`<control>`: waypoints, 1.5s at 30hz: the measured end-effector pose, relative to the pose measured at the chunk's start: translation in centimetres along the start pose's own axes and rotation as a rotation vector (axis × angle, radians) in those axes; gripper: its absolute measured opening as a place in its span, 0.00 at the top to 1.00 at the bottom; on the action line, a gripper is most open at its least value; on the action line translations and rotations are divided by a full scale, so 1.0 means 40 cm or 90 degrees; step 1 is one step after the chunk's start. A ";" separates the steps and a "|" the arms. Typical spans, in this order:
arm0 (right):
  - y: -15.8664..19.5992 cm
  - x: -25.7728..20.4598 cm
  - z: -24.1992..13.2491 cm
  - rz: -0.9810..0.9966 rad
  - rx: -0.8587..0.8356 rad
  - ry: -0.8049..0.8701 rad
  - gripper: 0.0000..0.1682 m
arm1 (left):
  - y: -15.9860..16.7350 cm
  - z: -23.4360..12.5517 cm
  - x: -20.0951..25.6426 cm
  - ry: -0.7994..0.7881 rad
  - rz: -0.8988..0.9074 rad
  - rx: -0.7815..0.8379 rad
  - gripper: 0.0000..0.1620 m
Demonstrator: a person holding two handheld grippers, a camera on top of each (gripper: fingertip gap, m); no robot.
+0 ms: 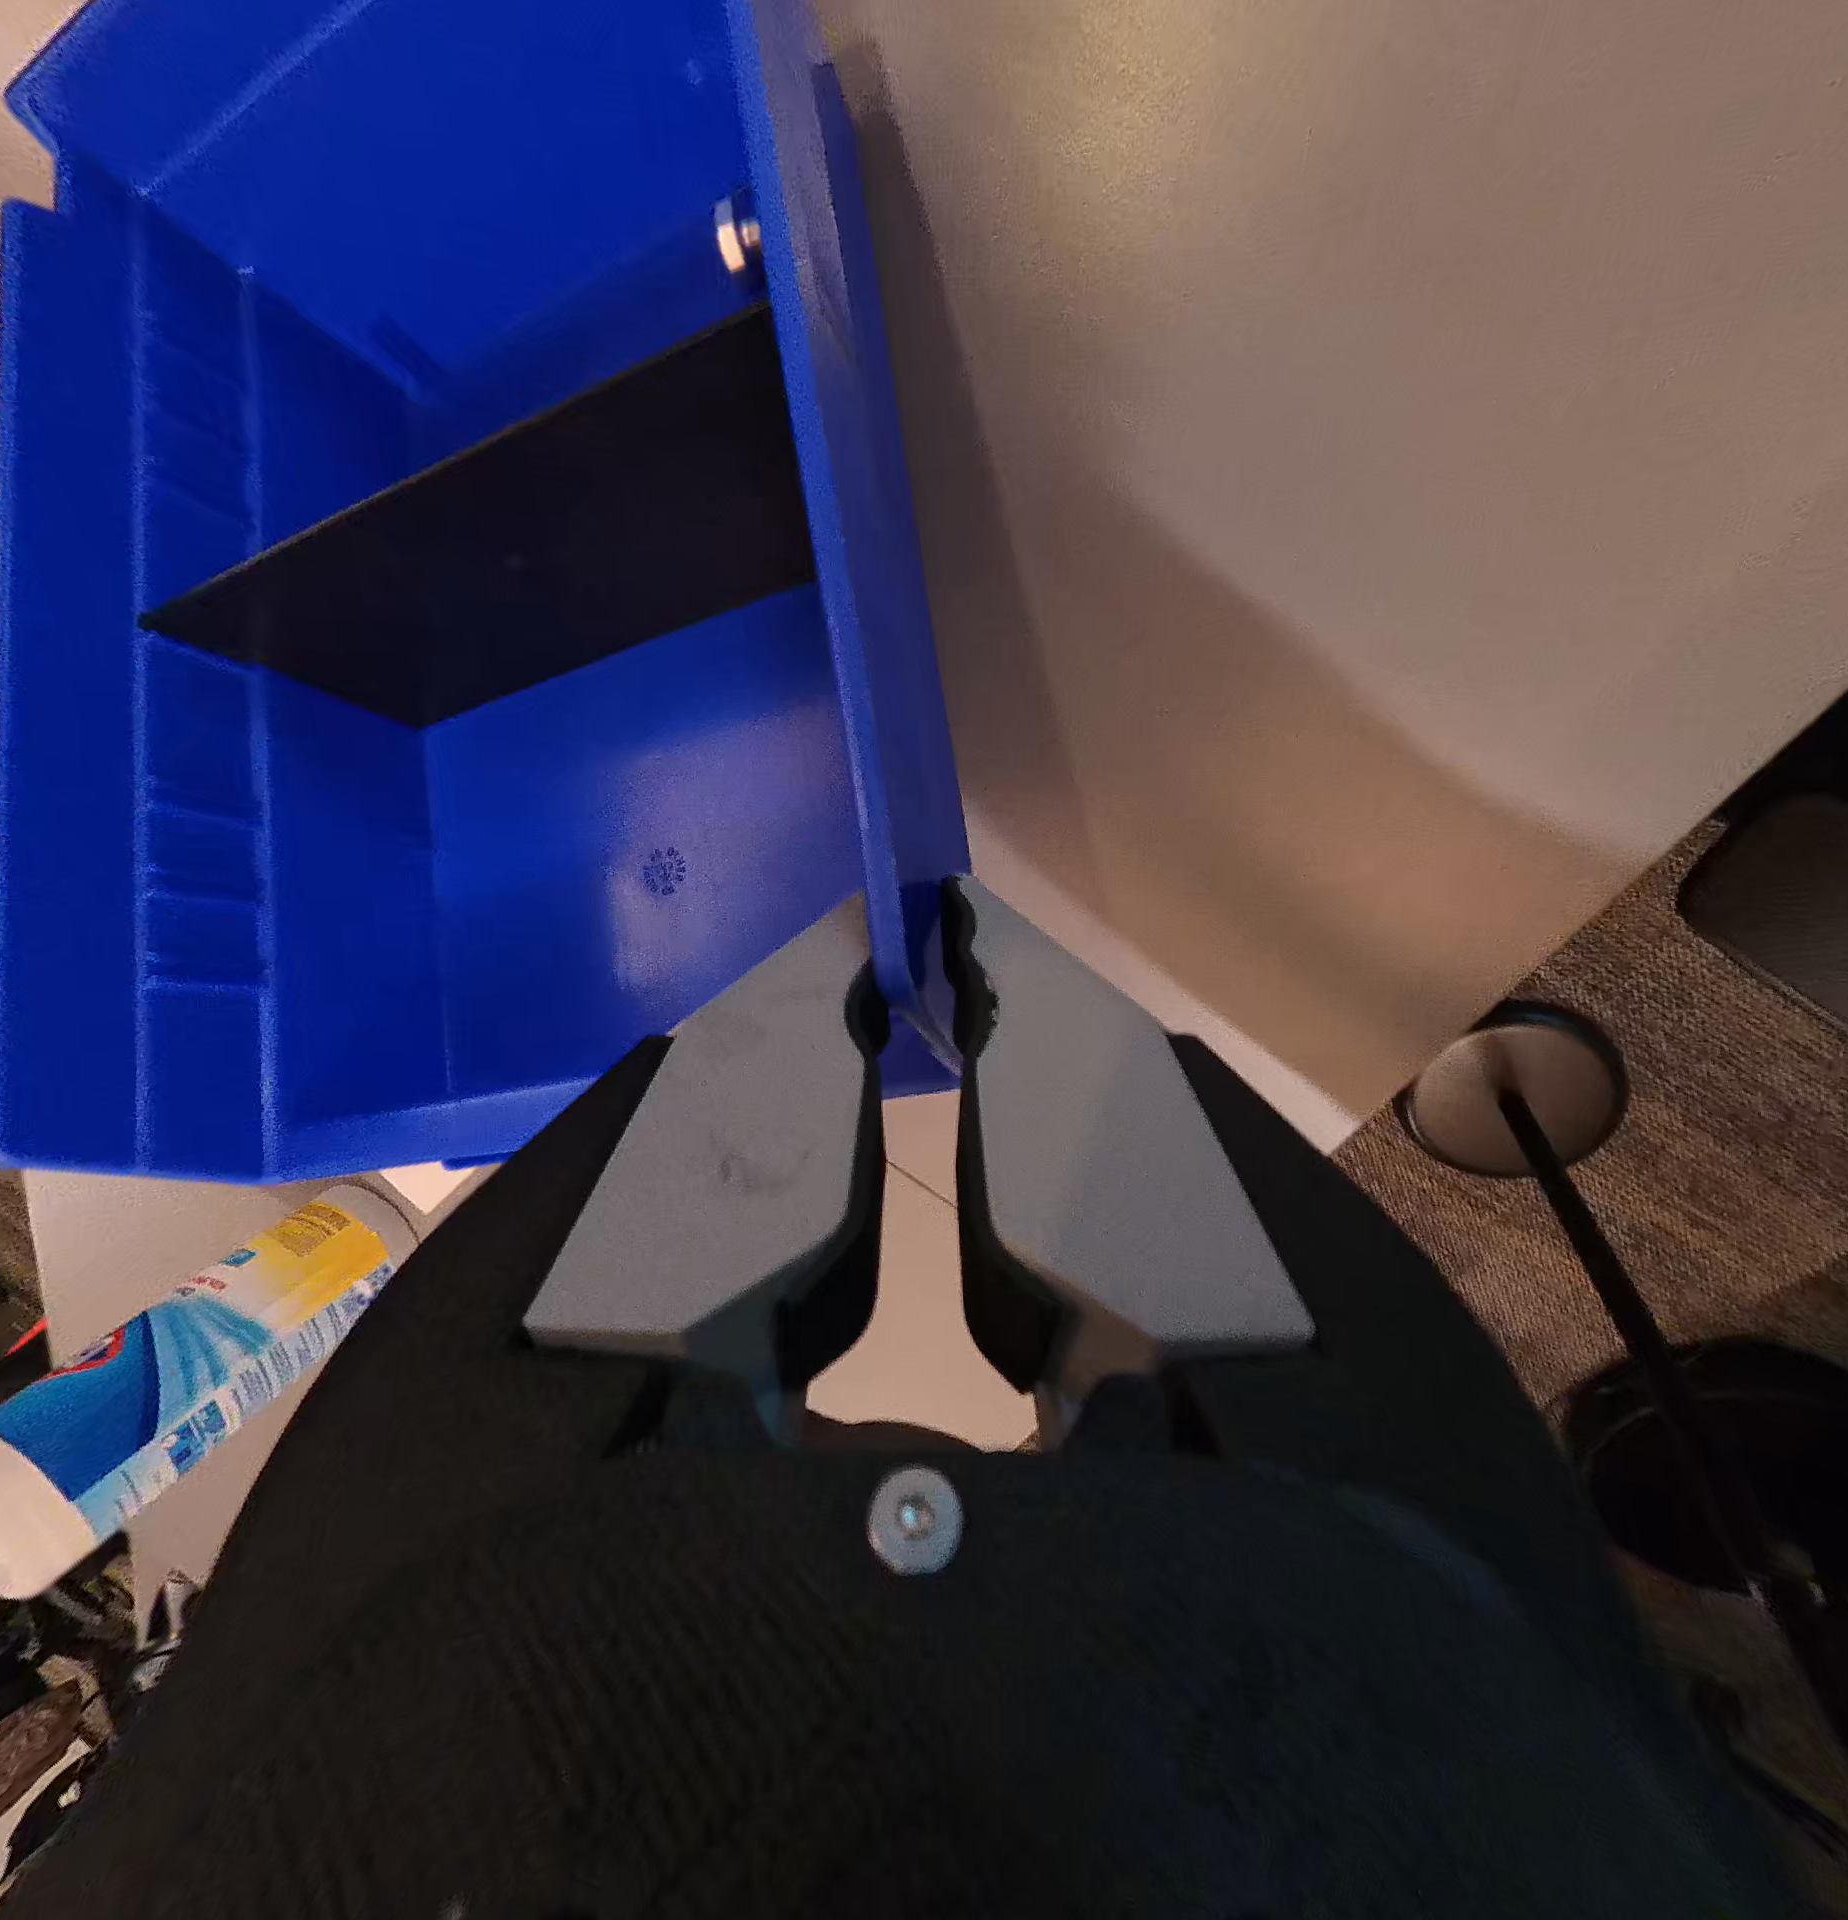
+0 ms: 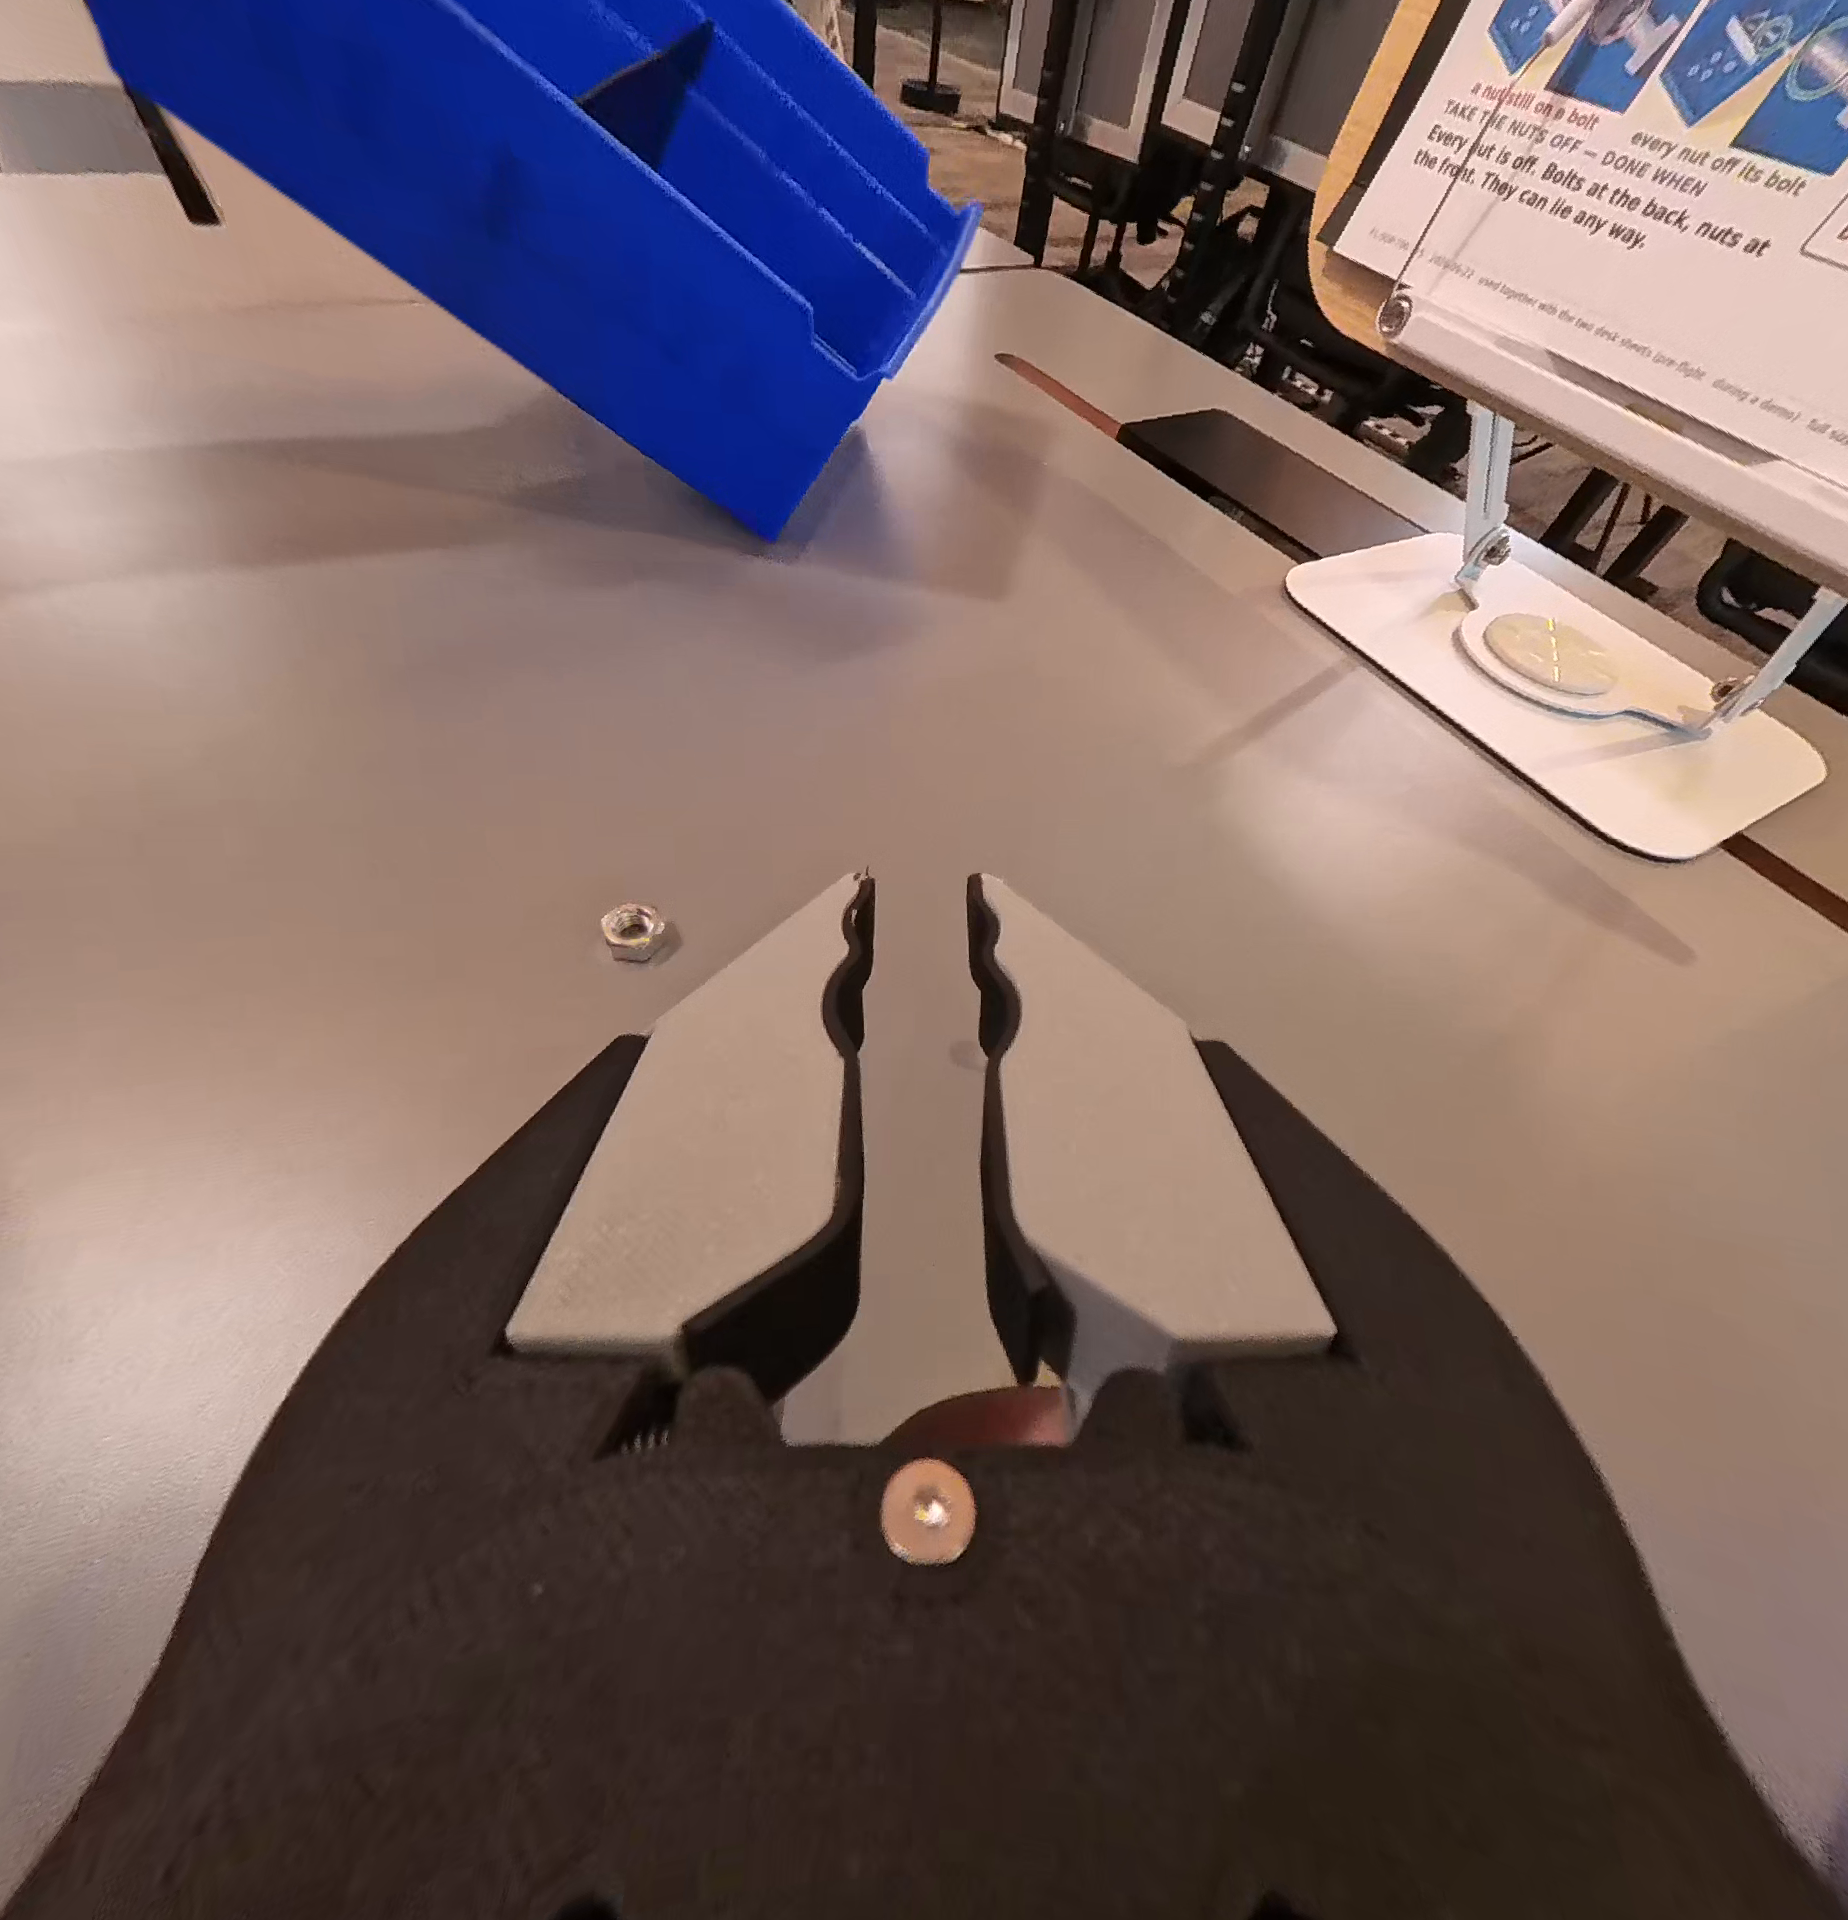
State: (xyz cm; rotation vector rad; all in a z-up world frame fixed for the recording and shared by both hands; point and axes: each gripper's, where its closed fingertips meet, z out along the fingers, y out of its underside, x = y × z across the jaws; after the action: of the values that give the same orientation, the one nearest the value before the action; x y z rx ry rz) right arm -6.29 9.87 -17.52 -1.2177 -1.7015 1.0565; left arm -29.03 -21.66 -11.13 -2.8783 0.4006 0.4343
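Blue bin (image 1: 400,644) tilted, one end lifted off grey table (image 1: 1367,468), low corner touching tabletop toward 12 o'clock of right gripper (image 2: 920,883). Left gripper (image 1: 915,935) clamped on bin's side wall near its corner, one finger inside, one outside. Black divider (image 1: 504,540) splits bin; small metal piece (image 1: 735,237) against inner wall in far compartment. Right gripper's fingers parted by narrow gap, holding nothing, low over table. Loose hex nut (image 2: 634,932) on table at its 10 o'clock. White stand with printed sheet (image 2: 1585,665) at 2 o'clock. Wipes canister (image 1: 182,1361) lying below bin's near end.

Blue bin (image 1: 546,883) with black divider (image 1: 504,551), silver nut (image 2: 636,932), grey table (image 2: 899,707), white stand base (image 2: 1554,707)
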 end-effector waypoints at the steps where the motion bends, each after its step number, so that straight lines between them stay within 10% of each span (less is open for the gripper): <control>1: 0.000 0.000 0.002 0.003 0.000 -0.001 0.91 | -0.001 -0.003 -0.011 0.007 0.001 -0.003 0.97; 16: 0.005 0.009 0.005 0.003 -0.002 0.006 0.91 | -0.017 0.180 0.162 0.037 -0.065 0.077 0.96; 31: 0.055 0.048 0.045 0.052 -0.041 0.030 0.91 | -0.470 0.141 0.381 0.200 -0.219 0.494 0.89; 39: 0.065 0.080 0.044 0.049 -0.045 0.066 0.91 | -0.379 0.142 0.285 0.090 -0.197 0.462 0.88; 45: 0.065 0.097 0.049 0.048 -0.047 0.078 0.91 | -0.221 0.042 0.012 -0.162 -0.218 0.401 0.86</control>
State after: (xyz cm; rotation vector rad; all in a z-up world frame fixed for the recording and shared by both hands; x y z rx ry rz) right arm -8.18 13.76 -20.14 -1.3743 -1.6236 0.9494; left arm -26.42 -13.03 -11.47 -2.1852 -0.0102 0.4951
